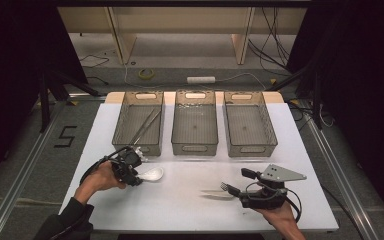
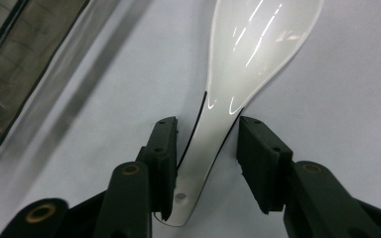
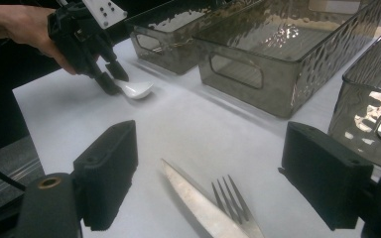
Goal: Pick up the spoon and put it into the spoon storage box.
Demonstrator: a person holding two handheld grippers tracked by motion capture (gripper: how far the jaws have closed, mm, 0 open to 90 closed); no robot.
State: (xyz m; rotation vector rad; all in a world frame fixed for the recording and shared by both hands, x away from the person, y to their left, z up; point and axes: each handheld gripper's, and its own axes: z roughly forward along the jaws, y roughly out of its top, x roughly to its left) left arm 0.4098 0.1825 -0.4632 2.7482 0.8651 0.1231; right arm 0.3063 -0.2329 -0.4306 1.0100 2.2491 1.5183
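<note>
White ceramic spoon (image 2: 258,44) lies flat on the white surface (image 1: 180,200), just in front of the left-hand bin (image 1: 139,121), bowl pointing away from me, and my left tool (image 2: 206,148) has its jaws either side of the handle: the left jaw right up against it, the right jaw a sliver off, so parted, not clamped. From the high view, that spoon (image 1: 151,174) sits just beside my left hand (image 1: 100,179). Over on my right, the right tool (image 3: 211,173) stands wide apart, jaws well clear of the fork (image 3: 233,201) and the knife (image 3: 193,201) lying side by side on the surface between them, fork touching the blade. Further out, three smoky see-through bins in a row at the far edge: the left one holds long metal tongs (image 1: 146,125), the middle bin (image 1: 195,121) and right bin (image 1: 249,122) look bare inside. Writing: a black "5" (image 1: 66,136) taped on the floor left of the surface.
</note>
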